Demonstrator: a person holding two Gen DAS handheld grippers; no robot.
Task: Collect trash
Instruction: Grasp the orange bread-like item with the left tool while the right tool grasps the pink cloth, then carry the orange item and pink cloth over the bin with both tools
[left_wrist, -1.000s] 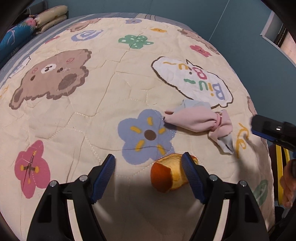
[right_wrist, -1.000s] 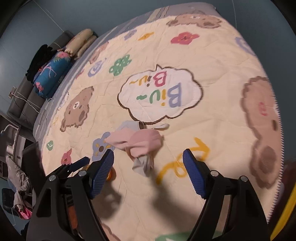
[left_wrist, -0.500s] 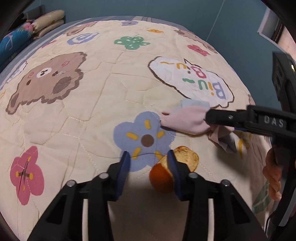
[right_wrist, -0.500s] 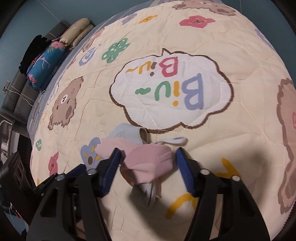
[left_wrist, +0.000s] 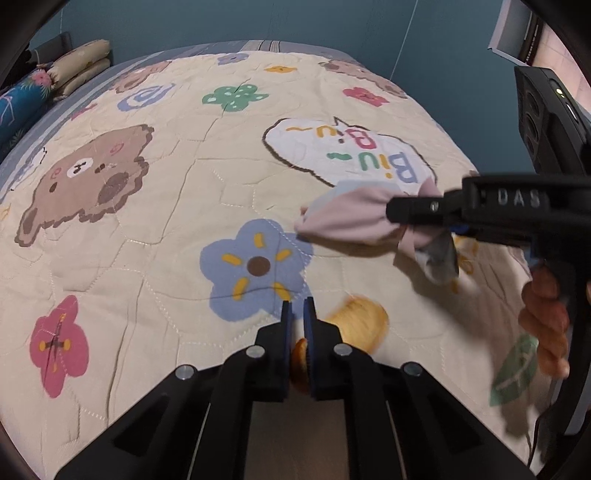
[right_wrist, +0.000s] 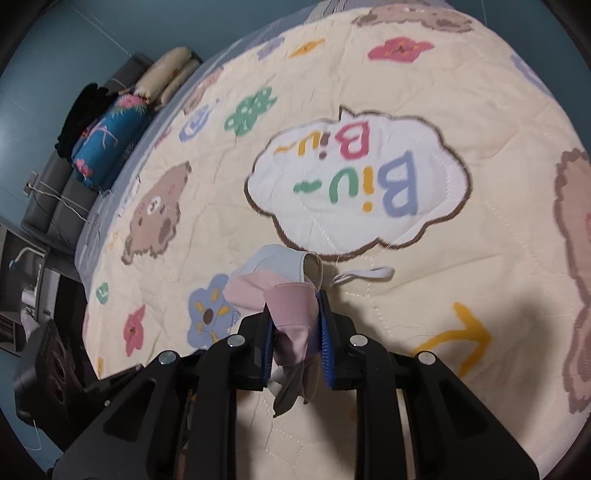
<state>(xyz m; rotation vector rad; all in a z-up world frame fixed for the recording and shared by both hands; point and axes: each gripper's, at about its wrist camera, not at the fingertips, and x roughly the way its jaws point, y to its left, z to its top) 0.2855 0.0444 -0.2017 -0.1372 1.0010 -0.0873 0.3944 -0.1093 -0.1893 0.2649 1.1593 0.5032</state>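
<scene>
An orange peel (left_wrist: 356, 325) lies on the patterned quilt (left_wrist: 155, 236), near the blue flower print. My left gripper (left_wrist: 297, 314) is shut on the peel's near edge, which shows between the blue pads. A crumpled pink and pale blue face mask (right_wrist: 288, 295) sits near the "Biu Biu" cloud print; it also shows in the left wrist view (left_wrist: 351, 218). My right gripper (right_wrist: 295, 314) is shut on the mask's pink part, with its grey end hanging below the jaws. The right gripper shows in the left wrist view at the right, over the mask.
Rolled pillows and a blue floral bolster (right_wrist: 107, 144) lie at the far end of the bed. A grey sofa (right_wrist: 55, 206) stands beside it. The teal wall (left_wrist: 443, 55) is behind the bed. The quilt's edge drops off at the right.
Both grippers went from wide open to shut. The left closed on the orange peel; the right moved in over the mask and closed on it.
</scene>
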